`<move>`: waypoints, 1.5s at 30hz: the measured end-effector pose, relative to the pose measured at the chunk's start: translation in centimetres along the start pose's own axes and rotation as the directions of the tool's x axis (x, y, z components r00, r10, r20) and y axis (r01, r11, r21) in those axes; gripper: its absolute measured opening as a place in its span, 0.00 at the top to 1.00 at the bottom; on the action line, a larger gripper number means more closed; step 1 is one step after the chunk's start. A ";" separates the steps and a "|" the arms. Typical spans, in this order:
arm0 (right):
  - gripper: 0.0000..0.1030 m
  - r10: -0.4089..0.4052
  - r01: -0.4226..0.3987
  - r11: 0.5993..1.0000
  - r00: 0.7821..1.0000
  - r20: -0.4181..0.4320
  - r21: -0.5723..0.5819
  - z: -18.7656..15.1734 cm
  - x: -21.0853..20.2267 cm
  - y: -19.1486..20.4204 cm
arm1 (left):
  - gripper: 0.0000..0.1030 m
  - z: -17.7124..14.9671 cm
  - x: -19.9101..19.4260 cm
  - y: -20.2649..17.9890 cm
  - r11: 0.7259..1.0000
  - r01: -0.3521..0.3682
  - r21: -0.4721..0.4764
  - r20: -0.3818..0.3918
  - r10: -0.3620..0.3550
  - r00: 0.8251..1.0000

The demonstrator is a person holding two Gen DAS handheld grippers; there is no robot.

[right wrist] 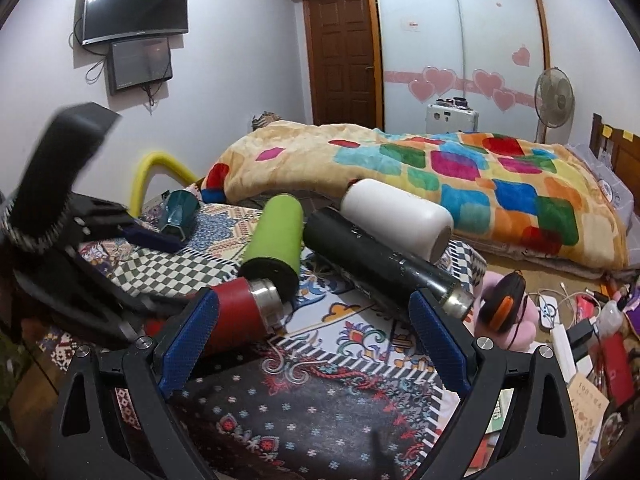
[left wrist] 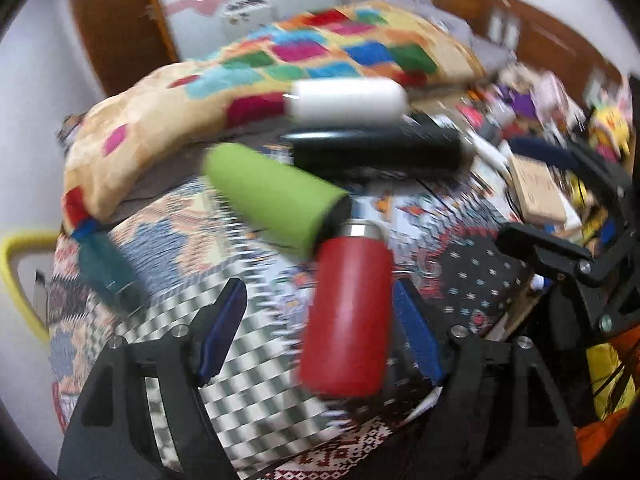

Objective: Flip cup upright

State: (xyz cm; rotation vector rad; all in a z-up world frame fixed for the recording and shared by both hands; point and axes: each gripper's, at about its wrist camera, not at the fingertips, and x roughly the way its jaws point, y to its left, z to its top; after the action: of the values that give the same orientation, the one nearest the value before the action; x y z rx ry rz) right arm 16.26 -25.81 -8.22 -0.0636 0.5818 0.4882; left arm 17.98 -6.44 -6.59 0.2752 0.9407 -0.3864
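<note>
A red cup (left wrist: pixel 346 316) with a steel neck lies on its side on the patterned cloth (left wrist: pixel 248 364). It lies between the open jaws of my left gripper (left wrist: pixel 320 328), close to the right blue pad (left wrist: pixel 416 332). It also shows in the right wrist view (right wrist: pixel 236 304), left of my right gripper (right wrist: pixel 316 340), which is open and empty above the cloth (right wrist: pixel 320 408). A green cup (left wrist: pixel 276 200), a black flask (left wrist: pixel 376 150), a white cup (left wrist: pixel 346 100) and a teal cup (left wrist: pixel 108 268) also lie on their sides. The left wrist view is blurred.
A colourful quilt (right wrist: pixel 440 168) lies behind the cups. A yellow chair back (right wrist: pixel 152 168) stands at the left. Clutter with cables, boxes and an orange-black device (right wrist: pixel 504 300) fills the right side. My left gripper's body (right wrist: pixel 60 216) shows at the left of the right wrist view.
</note>
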 end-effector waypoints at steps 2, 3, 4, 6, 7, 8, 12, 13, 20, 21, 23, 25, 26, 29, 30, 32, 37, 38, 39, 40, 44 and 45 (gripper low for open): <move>0.08 0.023 -0.023 1.000 0.999 -0.025 0.001 0.2 0.8 0.6 | 0.25 -1.0 -0.4 2.2 0.998 -0.046 -0.043 0.015 0.047 0.999; 0.08 0.037 -0.037 0.999 0.998 -0.046 0.003 0.1 1.3 1.0 | 0.25 -1.4 -0.3 2.9 0.997 -0.067 -0.048 0.011 0.067 0.998; 0.11 0.053 -0.053 0.999 0.996 -0.076 0.004 0.0 2.1 1.6 | 0.25 -2.1 0.0 3.6 0.995 -0.088 -0.052 0.005 0.088 0.996; 0.21 0.086 -0.086 0.996 0.986 -0.145 0.010 -0.2 3.9 2.6 | 0.25 -3.4 0.9 4.6 0.993 -0.092 -0.073 -0.018 0.091 0.996; 0.27 0.105 -0.103 0.994 0.979 -0.176 0.022 -0.3 4.6 2.8 | 0.25 -3.9 1.1 5.0 0.994 -0.077 -0.082 -0.023 0.076 0.997; 0.30 0.135 -0.128 0.991 0.966 -0.219 0.048 -0.4 5.6 3.0 | 0.25 -4.3 1.4 5.3 0.994 -0.059 -0.092 -0.025 0.057 0.998; 0.38 0.215 -0.178 0.974 0.925 -0.314 0.141 -0.5 8.0 3.2 | 0.26 -5.5 2.3 5.3 0.996 -0.017 -0.087 -0.005 0.016 1.000; 0.38 0.226 -0.181 0.970 0.918 -0.326 0.163 -0.4 8.3 3.1 | 0.26 -5.7 2.5 5.3 0.996 -0.023 -0.085 0.005 0.024 1.000; 0.35 0.223 -0.159 0.970 0.883 -0.414 0.184 0.6 9.2 3.9 | 0.26 -6.5 2.9 5.2 0.994 0.047 -0.101 0.051 -0.042 0.998; 0.35 0.214 -0.150 0.972 0.879 -0.426 0.180 0.8 9.3 4.0 | 0.26 -6.6 2.9 5.2 0.992 0.063 -0.107 0.054 -0.058 0.997; 0.34 0.194 -0.129 0.977 0.867 -0.458 0.171 1.1 9.6 4.3 | 0.26 -7.0 2.8 4.9 0.987 0.116 -0.115 0.058 -0.110 0.992; 0.32 0.172 -0.107 0.982 0.857 -0.487 0.157 1.4 9.7 4.3 | 0.26 -7.2 2.5 4.3 0.981 0.156 -0.113 0.062 -0.150 0.987; 0.32 0.159 -0.097 0.984 0.849 -0.504 0.147 1.4 9.8 4.4 | 0.26 -7.4 2.4 3.9 0.980 0.170 -0.108 0.065 -0.164 0.984; 0.32 0.116 -0.073 0.992 0.828 -0.548 0.100 1.2 10.3 5.0 | 0.26 -7.6 2.1 2.7 0.979 0.187 -0.081 0.081 -0.181 0.980; 0.32 0.105 -0.068 0.994 0.821 -0.561 0.087 1.1 10.5 5.1 | 0.26 -7.6 2.1 2.3 0.977 0.198 -0.074 0.084 -0.192 0.978; 0.31 0.075 -0.049 0.997 0.811 -0.581 0.060 0.9 11.0 5.2 | 0.26 -7.6 2.2 1.8 0.972 0.223 -0.078 0.091 -0.216 0.972; 0.33 0.091 -0.055 0.996 0.781 -0.618 0.076 0.6 12.9 5.0 | 0.26 -8.0 2.8 1.7 0.974 0.211 -0.085 0.082 -0.204 0.976; 0.34 0.101 -0.064 0.995 0.781 -0.616 0.082 0.6 13.1 5.0 | 0.26 -8.2 2.8 2.0 0.976 0.198 -0.090 0.082 -0.191 0.978; 0.35 0.109 -0.076 0.994 0.782 -0.614 0.079 0.7 13.3 5.1 | 0.26 -8.4 2.7 2.5 0.979 0.177 -0.101 0.085 -0.168 0.982; 0.36 0.113 -0.086 0.994 0.784 -0.610 0.074 0.8 13.3 5.2 | 0.26 -8.7 2.5 2.9 0.980 0.163 -0.110 0.090 -0.154 0.984; 0.41 0.129 -0.146 0.989 0.804 -0.581 0.018 0.9 12.4 6.5 | 0.26 -9.3 1.5 5.6 0.978 0.080 -0.193 0.127 -0.056 0.990; 0.42 0.131 -0.156 0.988 0.813 -0.567 0.003 0.8 12.0 6.9 | 0.26 -9.4 1.3 6.1 0.976 0.065 -0.209 0.130 -0.038 0.991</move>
State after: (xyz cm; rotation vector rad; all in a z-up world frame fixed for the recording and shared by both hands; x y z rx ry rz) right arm 22.22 -14.42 -13.49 -0.2136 1.1719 0.6344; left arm 14.51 2.44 -12.58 0.0299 0.8585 -0.3432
